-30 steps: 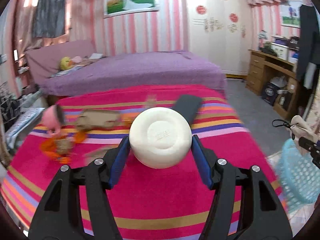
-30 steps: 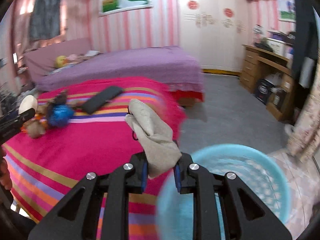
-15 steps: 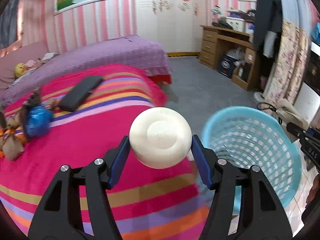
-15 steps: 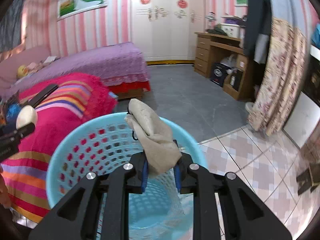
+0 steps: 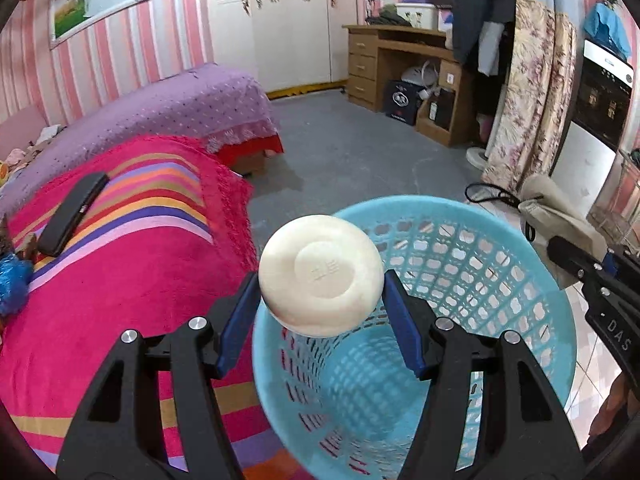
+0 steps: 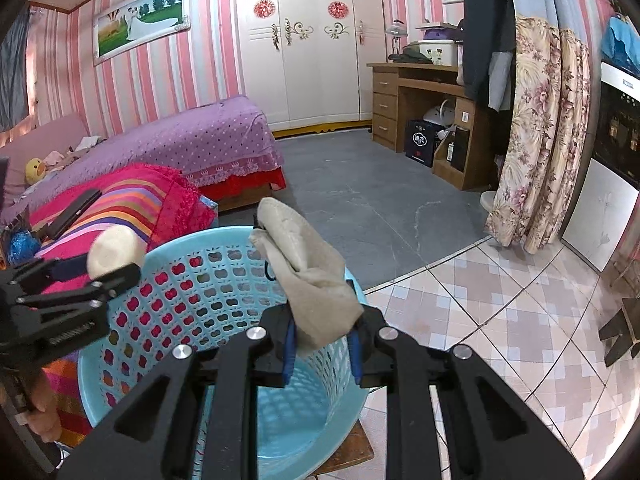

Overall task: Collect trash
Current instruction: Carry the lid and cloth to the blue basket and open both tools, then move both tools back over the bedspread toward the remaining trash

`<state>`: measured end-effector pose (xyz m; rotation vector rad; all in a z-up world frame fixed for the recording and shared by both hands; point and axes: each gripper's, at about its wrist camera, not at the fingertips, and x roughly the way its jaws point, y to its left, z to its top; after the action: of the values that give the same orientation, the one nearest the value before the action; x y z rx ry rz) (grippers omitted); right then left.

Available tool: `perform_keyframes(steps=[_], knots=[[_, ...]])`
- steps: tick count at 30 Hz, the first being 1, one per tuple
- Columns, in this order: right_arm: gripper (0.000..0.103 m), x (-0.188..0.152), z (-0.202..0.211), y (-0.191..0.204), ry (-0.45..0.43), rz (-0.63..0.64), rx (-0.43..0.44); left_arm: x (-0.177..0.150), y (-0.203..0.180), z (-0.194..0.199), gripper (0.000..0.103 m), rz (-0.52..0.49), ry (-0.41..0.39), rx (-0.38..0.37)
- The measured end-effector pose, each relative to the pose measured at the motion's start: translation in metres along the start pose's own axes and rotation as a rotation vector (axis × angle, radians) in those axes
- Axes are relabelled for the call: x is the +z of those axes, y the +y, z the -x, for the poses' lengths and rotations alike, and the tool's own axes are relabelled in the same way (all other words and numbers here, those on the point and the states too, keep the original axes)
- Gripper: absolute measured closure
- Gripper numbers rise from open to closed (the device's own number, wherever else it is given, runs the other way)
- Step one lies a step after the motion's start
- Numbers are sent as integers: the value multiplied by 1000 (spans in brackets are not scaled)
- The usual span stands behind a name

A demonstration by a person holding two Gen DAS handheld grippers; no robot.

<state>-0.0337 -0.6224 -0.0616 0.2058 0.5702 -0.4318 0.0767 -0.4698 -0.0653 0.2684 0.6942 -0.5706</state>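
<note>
Progress: delivery stage, nothing released yet. Left gripper [image 5: 320, 300] jaws clenched on white round bowl [image 5: 319, 275], held over rim of blue basket [image 5: 480, 248]. Right gripper [image 6: 322, 342] jaws clenched on beige cloth [image 6: 306, 268] above basket opening.

Basket interior appears bare.

Remaining: drop both; blue wrapper [image 5: 12, 280] and other litter left on striped bed [image 5: 120, 280].

Orientation: bowl base faces camera, no long axis. Cloth long axis upright, leaning left.

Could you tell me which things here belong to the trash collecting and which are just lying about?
Part of the job:
- white round lump in the left gripper
- beige cloth in the right gripper
- blue basket

Just lying about:
- black case on the striped blanket
- purple bed
- wooden desk
</note>
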Motion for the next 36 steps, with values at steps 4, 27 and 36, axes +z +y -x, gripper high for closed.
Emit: perform_keyframes(steps=[4,27,36], knots=[[82,0,-2,2,2,5,7,0,4,0,19,-1,-8,19],[35,1,-16,39,49,53,-29,-17,114,50,9,85,-90,181],[8,17,-8,71,-15,15,-92,-30,160,73,7,121,-96,226]])
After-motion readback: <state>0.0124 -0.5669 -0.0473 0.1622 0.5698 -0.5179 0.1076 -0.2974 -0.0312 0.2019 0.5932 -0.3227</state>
